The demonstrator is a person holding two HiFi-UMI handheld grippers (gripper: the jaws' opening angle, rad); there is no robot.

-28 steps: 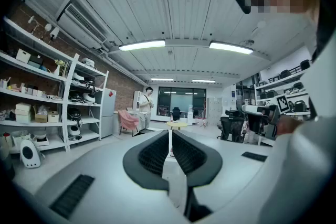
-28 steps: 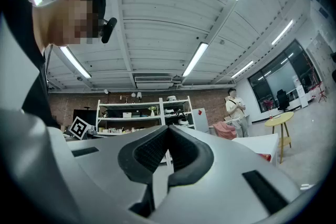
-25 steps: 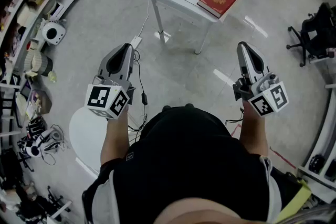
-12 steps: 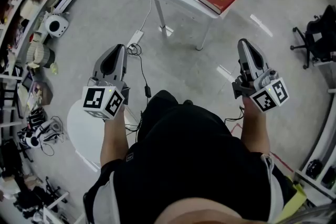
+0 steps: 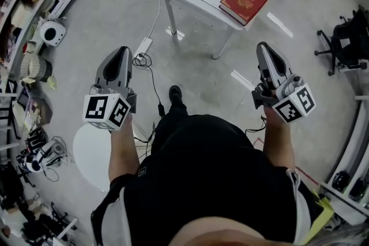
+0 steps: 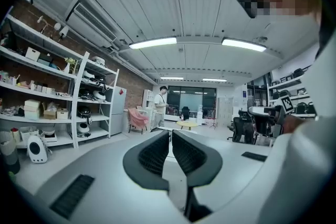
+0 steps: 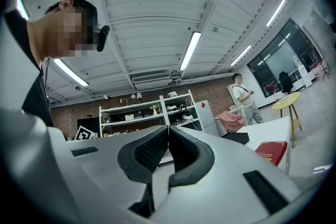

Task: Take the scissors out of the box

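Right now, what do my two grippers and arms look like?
The left gripper and right gripper are smooth grey shells tapering to dark curved jaws with ribbed pads. Each carries a white cube printed with black square markers at its rear. The person wears a black top; forearms are bare.

Left gripper (image 5: 121, 52): held pointing forward, jaws closed, empty.
Right gripper (image 5: 263, 46): held pointing forward, jaws closed, empty.
Forearms (image 5: 122, 152): extended forward, kept well apart.
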